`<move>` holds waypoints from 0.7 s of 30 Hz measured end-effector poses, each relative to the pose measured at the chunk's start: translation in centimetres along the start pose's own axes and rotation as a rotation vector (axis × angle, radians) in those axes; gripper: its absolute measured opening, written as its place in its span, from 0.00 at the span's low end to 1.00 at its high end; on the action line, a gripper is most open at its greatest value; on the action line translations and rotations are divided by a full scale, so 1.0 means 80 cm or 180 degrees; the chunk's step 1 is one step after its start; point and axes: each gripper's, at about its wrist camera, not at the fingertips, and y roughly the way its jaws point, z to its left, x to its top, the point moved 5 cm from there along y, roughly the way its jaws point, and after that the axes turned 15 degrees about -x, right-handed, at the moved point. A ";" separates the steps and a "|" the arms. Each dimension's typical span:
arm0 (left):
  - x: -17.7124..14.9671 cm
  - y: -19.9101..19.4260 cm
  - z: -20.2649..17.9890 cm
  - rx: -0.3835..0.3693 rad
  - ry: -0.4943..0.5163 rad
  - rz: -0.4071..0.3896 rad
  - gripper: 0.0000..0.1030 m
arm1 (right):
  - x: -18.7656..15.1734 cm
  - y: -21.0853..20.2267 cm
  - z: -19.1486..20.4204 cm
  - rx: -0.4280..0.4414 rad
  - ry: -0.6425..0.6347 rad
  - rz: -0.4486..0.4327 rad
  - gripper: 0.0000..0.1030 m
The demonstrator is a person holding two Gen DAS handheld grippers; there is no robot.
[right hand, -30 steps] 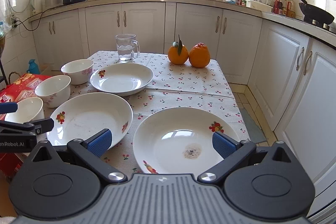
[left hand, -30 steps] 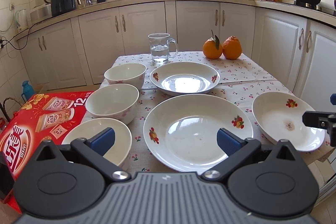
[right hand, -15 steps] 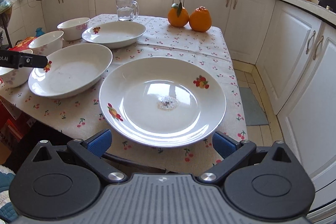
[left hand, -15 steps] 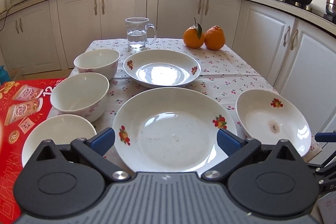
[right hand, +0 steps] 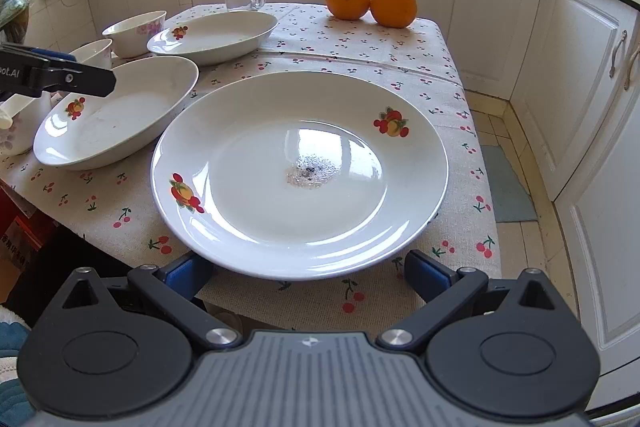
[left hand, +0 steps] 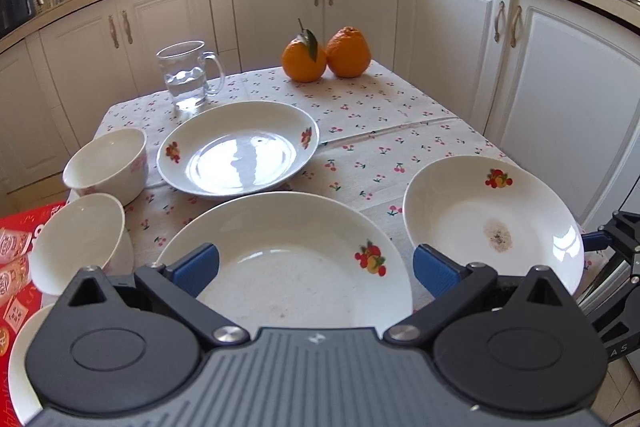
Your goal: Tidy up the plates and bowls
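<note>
Three white fruit-print plates lie on the cherry tablecloth. In the left wrist view: a near plate, a far plate and a right plate with a dirty spot. Three white bowls sit at the left: far, middle, near. My left gripper is open over the near plate's front rim. My right gripper is open at the front rim of the dirty-spot plate, with its fingers level with the rim or below it. The left gripper also shows in the right wrist view, over the middle plate.
A glass mug of water and two oranges stand at the table's far end. A red carton lies left of the table. White cabinets close in on the right, with floor between.
Both grippers have moved forward and lower toward the plates. The right gripper's fingers now reach the dirty plate's front rim. The left gripper has turned to the right.
</note>
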 end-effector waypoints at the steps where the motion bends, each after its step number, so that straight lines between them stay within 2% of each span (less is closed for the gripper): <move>1: 0.004 0.005 -0.004 -0.0049 0.0026 0.0023 0.99 | 0.000 0.001 -0.001 0.0022 -0.0017 -0.0004 1.00; 9: 0.033 0.054 -0.030 -0.0552 0.0068 0.0305 0.99 | 0.003 0.006 -0.003 0.0188 -0.0177 -0.0055 1.00; 16: 0.049 0.100 -0.069 -0.0850 0.0518 0.0621 0.99 | -0.001 0.007 -0.007 0.0325 -0.0263 -0.0254 1.00; 21: 0.057 0.135 -0.081 -0.1107 0.0602 0.0890 0.99 | -0.001 0.008 -0.011 0.0376 -0.0284 -0.0343 1.00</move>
